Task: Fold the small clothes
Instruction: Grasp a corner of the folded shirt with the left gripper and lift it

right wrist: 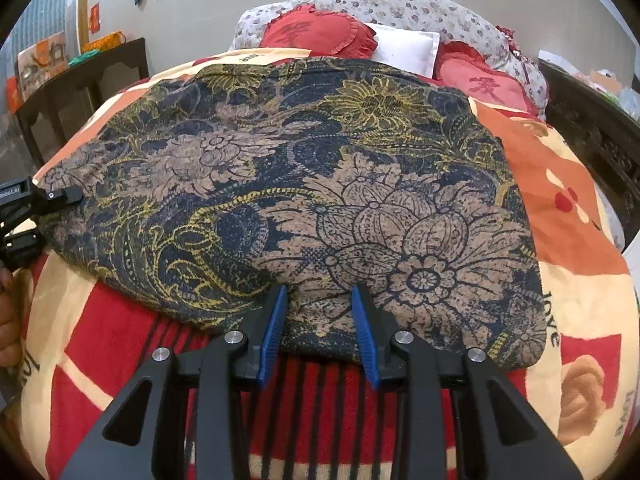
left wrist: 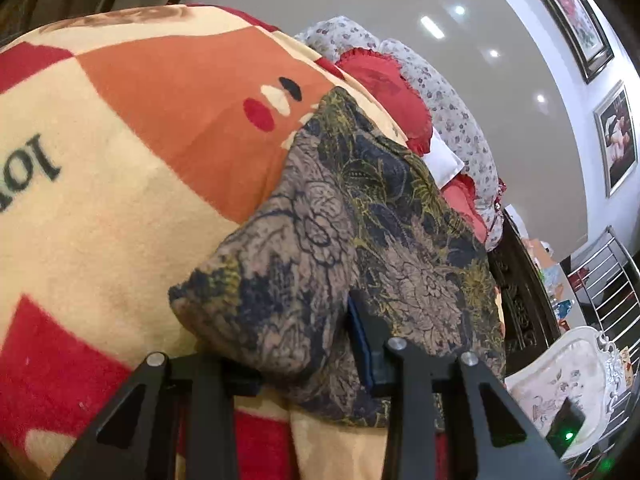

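A dark floral garment (right wrist: pixel 304 184) in navy, tan and yellow lies spread on the bed blanket (right wrist: pixel 120 340). My right gripper (right wrist: pixel 319 300) is open, its blue pads (right wrist: pixel 276 328) straddling the garment's near edge. My left gripper (left wrist: pixel 304 340) is at the garment's left corner (left wrist: pixel 280 280); cloth covers its fingers, one blue pad (left wrist: pixel 362 344) shows, and the jaws stand apart around a fold of the cloth. The left gripper also shows in the right wrist view (right wrist: pixel 44 200) at the garment's far left edge.
Red heart cushions (right wrist: pixel 320 34), a white pillow (right wrist: pixel 404 46) and a flowered quilt (right wrist: pixel 400 4) lie at the bed's head. A dark wooden cabinet (right wrist: pixel 80 80) stands left of the bed, a dark carved bed frame (right wrist: pixel 592 132) runs along the right. A white ornate chair (left wrist: pixel 568 376) is beside the bed.
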`<state>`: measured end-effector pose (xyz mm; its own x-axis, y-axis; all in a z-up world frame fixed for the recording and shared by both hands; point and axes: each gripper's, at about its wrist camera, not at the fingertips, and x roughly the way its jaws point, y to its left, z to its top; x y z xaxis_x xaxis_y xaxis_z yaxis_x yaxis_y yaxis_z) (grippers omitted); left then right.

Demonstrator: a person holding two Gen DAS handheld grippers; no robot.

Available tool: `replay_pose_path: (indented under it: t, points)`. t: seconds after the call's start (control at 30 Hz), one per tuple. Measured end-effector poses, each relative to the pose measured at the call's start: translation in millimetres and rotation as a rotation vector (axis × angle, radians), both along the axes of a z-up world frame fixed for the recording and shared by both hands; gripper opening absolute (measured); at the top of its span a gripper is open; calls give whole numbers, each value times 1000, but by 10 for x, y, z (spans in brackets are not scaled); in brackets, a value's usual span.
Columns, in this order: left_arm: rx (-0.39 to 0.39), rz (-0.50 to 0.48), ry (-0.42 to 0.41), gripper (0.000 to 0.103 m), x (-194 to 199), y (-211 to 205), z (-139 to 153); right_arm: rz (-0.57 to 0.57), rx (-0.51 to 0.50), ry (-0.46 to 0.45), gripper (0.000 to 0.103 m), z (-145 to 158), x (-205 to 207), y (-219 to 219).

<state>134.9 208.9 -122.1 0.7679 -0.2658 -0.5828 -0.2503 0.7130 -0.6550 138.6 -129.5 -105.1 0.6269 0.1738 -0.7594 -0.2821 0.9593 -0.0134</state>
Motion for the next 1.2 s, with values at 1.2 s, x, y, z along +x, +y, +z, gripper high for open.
replay_pose_path:
  t: [1.2]
  points:
    - [514,-201,-229,11,44,-996,712,608,236,261,36,946,1877,2416]
